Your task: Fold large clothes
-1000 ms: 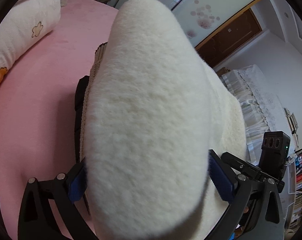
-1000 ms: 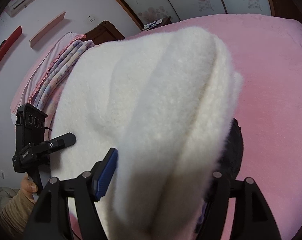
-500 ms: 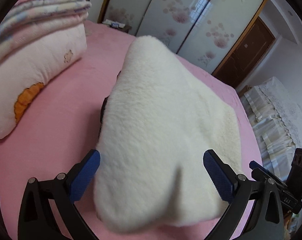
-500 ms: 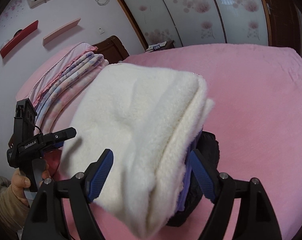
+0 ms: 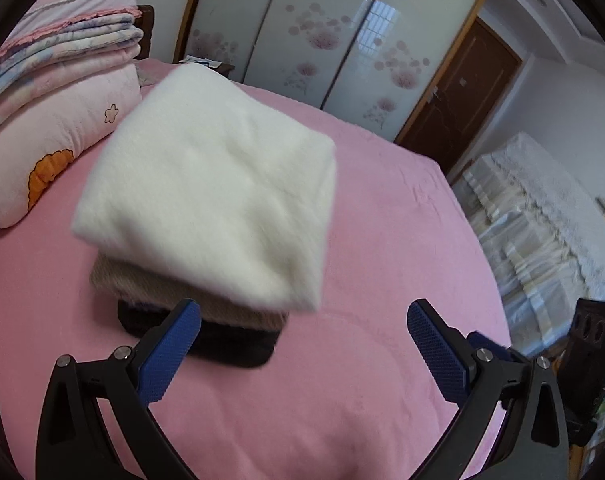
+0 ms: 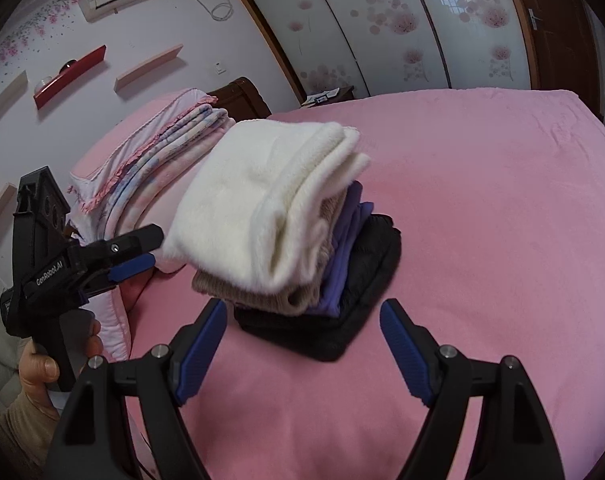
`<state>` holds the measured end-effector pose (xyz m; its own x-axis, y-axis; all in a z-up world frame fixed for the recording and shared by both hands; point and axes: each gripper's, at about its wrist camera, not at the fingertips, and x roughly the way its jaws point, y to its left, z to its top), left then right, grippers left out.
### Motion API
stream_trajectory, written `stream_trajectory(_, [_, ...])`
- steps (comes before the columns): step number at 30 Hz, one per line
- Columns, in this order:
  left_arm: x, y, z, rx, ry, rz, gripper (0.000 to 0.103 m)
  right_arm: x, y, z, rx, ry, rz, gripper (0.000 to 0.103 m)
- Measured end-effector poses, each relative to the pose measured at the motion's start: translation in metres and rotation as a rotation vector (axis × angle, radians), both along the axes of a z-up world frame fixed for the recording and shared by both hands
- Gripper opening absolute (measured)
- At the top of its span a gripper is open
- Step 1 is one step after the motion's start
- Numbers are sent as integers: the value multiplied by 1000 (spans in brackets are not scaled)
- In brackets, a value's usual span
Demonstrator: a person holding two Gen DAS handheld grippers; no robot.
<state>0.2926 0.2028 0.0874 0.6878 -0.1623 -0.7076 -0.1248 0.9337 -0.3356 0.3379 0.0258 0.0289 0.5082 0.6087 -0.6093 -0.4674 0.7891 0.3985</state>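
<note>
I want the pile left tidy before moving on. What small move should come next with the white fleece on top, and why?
Probably nudge the white fleece back to square it on the stack. It lies on the beige knit, purple garment and black garment, overhanging towards the pillow. The left gripper and right gripper are both open and hold nothing.
</note>
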Motion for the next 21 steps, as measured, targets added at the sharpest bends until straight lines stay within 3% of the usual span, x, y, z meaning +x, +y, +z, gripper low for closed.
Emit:
stream_trajectory(5, [-40,-58,-15,30,-6,-30,102,-40,-44,-13,26,3,-31,79])
stream_trajectory(11, [-100,-121,-21,96,-48,-56,102,-94,-89,-25,-23,-39,-109,79])
stream_trajectory(15, [-138,-149,-14,90,-72,-65,102,-136,-115,-29,-17,-33,-149,79])
stream_trajectory(21, [-216,-182,6,185,-94,-84,102,-215,-144,-22,-33,-43,-243,79])
